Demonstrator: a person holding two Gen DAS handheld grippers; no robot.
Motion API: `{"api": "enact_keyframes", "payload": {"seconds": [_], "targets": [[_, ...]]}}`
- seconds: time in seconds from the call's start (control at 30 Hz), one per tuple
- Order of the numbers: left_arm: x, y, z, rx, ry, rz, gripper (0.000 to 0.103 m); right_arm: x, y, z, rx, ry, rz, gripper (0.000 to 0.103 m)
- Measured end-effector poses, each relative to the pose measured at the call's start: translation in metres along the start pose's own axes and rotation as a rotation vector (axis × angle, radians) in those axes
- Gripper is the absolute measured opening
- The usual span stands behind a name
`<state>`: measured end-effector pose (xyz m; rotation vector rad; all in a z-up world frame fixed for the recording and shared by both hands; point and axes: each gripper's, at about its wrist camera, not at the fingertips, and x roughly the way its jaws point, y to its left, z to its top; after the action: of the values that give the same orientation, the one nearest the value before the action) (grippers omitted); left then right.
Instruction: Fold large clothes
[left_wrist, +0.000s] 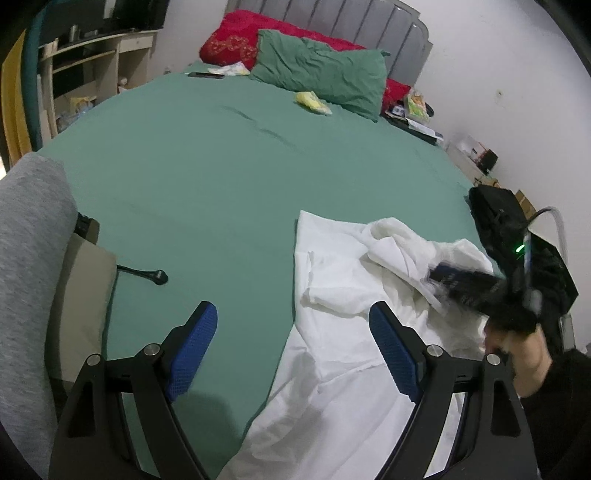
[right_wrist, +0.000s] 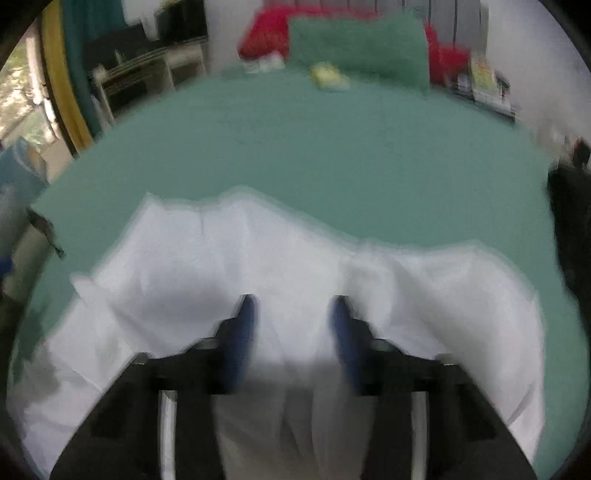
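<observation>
Left wrist view first: the white garment (left_wrist: 354, 325) is a rumpled heap on the green bed sheet (left_wrist: 207, 184), down at the near end, well away from the green pillow (left_wrist: 325, 74) at the headboard. One long flat panel runs toward the camera, and the part farther up is bunched into soft folds with a straight edge on its pillow-facing side. The left gripper (left_wrist: 293, 332) has its blue pads spread wide with nothing between them; one pad is over bare sheet, the other over the cloth. The right gripper (left_wrist: 461, 280) shows as a dark smear over the crumpled bit, too blurred to read there.

Right wrist view is pretty motion-blurred. The white garment (right_wrist: 280, 266) fills the lower half, spread broad with a wavy far edge facing the green pillow (right_wrist: 358, 44) and a fold ridge or two. The right gripper (right_wrist: 293, 325) hangs over it, fingers parted, nothing clamped.
</observation>
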<state>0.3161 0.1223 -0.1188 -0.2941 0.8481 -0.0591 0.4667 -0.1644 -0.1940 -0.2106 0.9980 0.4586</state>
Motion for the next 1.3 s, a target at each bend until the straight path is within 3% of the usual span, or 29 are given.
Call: {"api": "enact_keyframes", "payload": {"seconds": [0.07,0.27,0.37,0.57,0.77,0.87,1.03,1.27,1.3], "targets": [[-0.001,-0.002,-0.003,0.011,0.003,0.002,0.087,-0.006,0.011,-0.014,-0.059,-0.044,-0.022,0.037],[-0.015,0.003,-0.028,-0.029,0.030,-0.023,0.087,-0.045,0.019,-0.048,-0.049,-0.014,0.033,0.046],[-0.034,0.005,-0.048,-0.051,0.005,-0.015,0.087,-0.087,0.010,-0.071,-0.056,-0.066,0.012,0.060],[-0.066,0.011,-0.095,-0.059,-0.029,0.070,0.087,-0.167,-0.044,-0.136,-0.006,-0.104,-0.092,0.062],[-0.076,0.014,-0.127,-0.041,0.002,0.168,0.087,-0.218,-0.131,-0.228,0.201,-0.082,-0.212,0.063],[-0.077,0.016,-0.142,-0.045,0.026,0.225,0.087,-0.225,-0.164,-0.256,0.297,-0.053,-0.231,0.063],[-0.072,0.024,-0.157,-0.060,0.080,0.310,0.087,-0.218,-0.212,-0.287,0.542,-0.019,-0.191,0.063],[-0.068,0.032,-0.182,-0.079,0.162,0.368,0.087,-0.218,-0.201,-0.312,0.529,-0.034,-0.173,0.062],[-0.069,0.031,-0.184,-0.076,0.158,0.368,0.087,-0.220,-0.198,-0.314,0.529,-0.038,-0.169,0.050]]}}
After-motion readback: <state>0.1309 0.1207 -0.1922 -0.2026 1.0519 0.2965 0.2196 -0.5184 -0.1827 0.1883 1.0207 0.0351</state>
